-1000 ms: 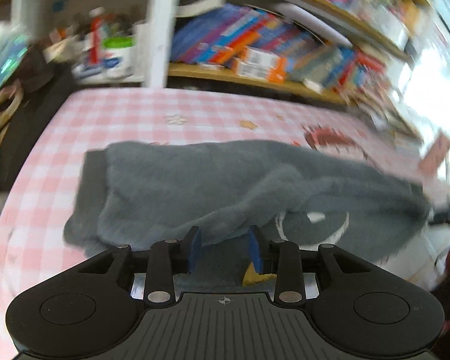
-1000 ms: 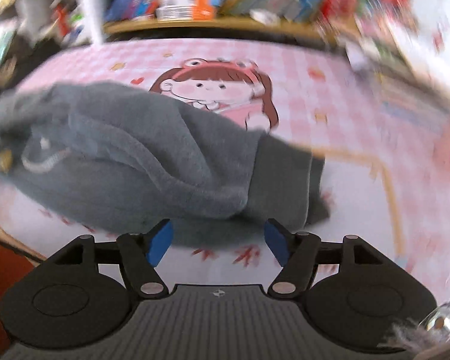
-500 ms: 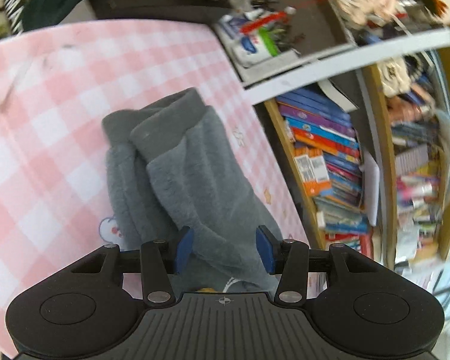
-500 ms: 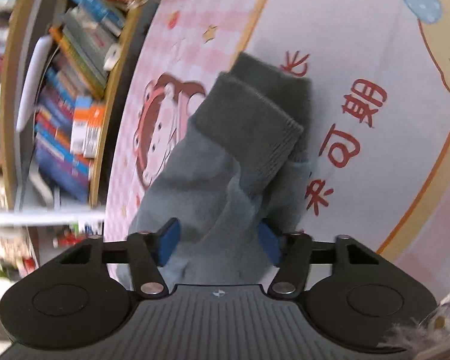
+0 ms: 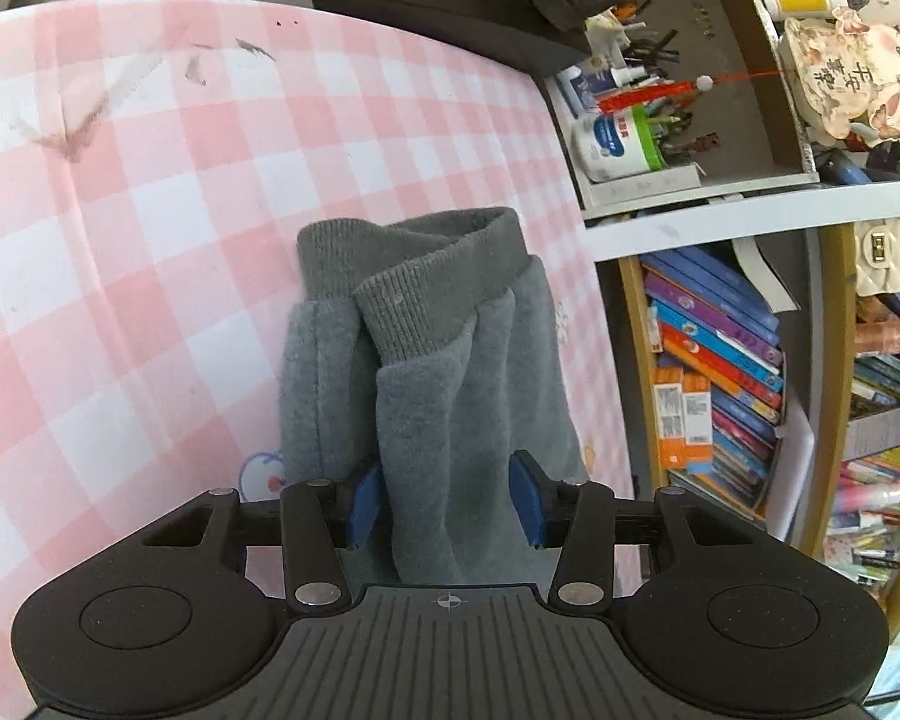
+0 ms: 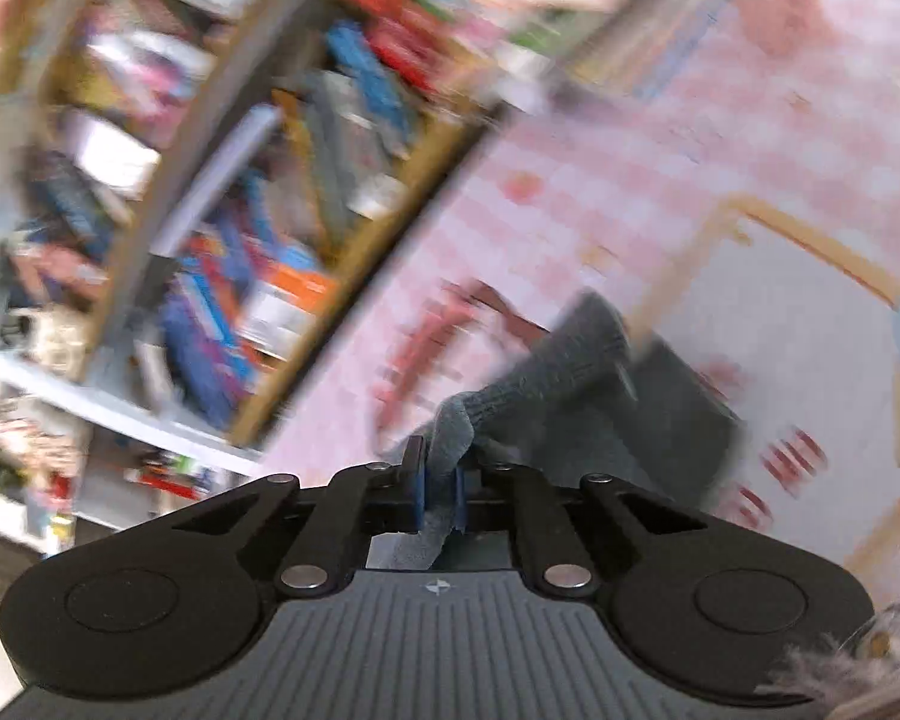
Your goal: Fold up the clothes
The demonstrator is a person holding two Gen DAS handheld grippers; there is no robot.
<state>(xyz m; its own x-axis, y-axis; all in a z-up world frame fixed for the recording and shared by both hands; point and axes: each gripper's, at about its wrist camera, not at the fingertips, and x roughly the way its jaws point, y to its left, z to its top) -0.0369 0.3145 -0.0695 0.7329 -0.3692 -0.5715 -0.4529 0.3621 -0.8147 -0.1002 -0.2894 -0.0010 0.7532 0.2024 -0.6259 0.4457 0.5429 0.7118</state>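
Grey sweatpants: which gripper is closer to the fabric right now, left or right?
Right. The right gripper is shut on a fold of the grey sweatpants, fabric pinched between its pads. The left gripper is open, its fingers straddling a fold without clamping.

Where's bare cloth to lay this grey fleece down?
Free: pink checked tablecloth left of the grey fleece garment, toward the near edge. Crowded: the bookshelf bordering its right side. The right view is blurred.

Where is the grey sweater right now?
The grey sweater lies on the pink checked tablecloth beside the bookshelf. A fold sits between the open left gripper, and the right gripper pinches another part.
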